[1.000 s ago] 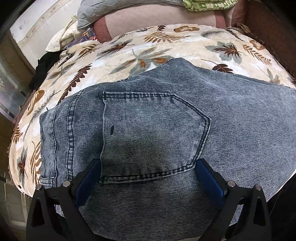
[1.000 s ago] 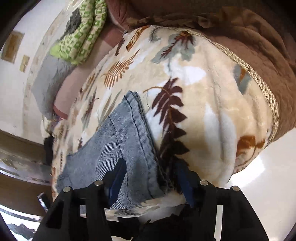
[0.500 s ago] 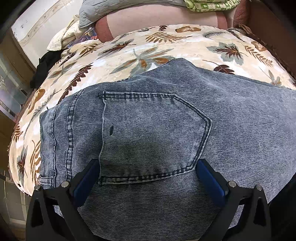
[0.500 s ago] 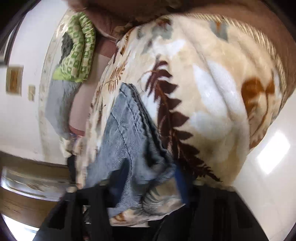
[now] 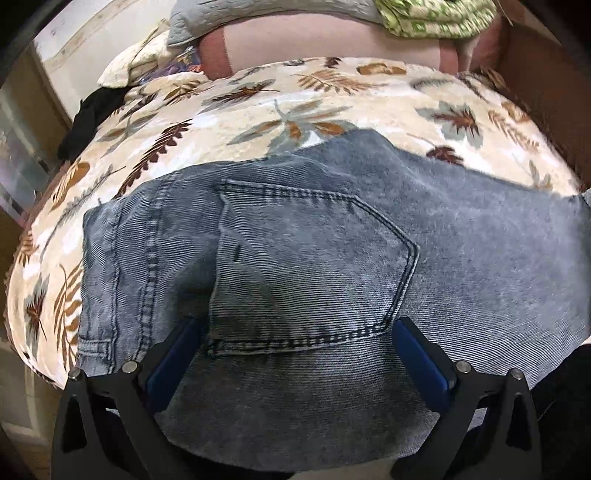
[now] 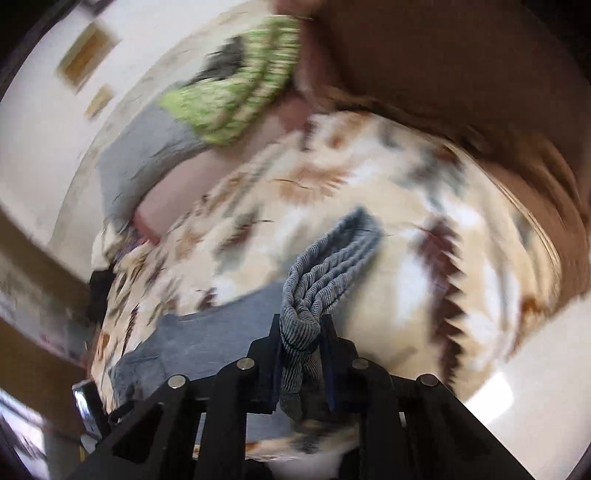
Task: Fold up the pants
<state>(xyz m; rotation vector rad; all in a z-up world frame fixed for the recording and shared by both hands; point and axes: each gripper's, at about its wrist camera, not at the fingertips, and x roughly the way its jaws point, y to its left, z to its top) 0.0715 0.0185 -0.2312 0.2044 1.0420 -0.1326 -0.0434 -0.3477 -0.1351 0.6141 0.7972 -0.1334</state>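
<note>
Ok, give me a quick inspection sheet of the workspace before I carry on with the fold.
Surface: leaf-print blanket covering a bed.
Job's things: jeans spread back-pocket up; bunched hem end lifted off the blanket.
Clutter: green patterned cloth, grey pillow, black garment.
Grippers: left gripper open, jaws straddling the pocket's edge; right gripper has just been closing, now clamped on the hem.
Cables: nothing seen.
Surroundings: white wall, brown blanket, pale floor.

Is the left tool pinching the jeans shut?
No, the left tool stands wide open, its blue pads on either side of the back pocket of the jeans.
</note>
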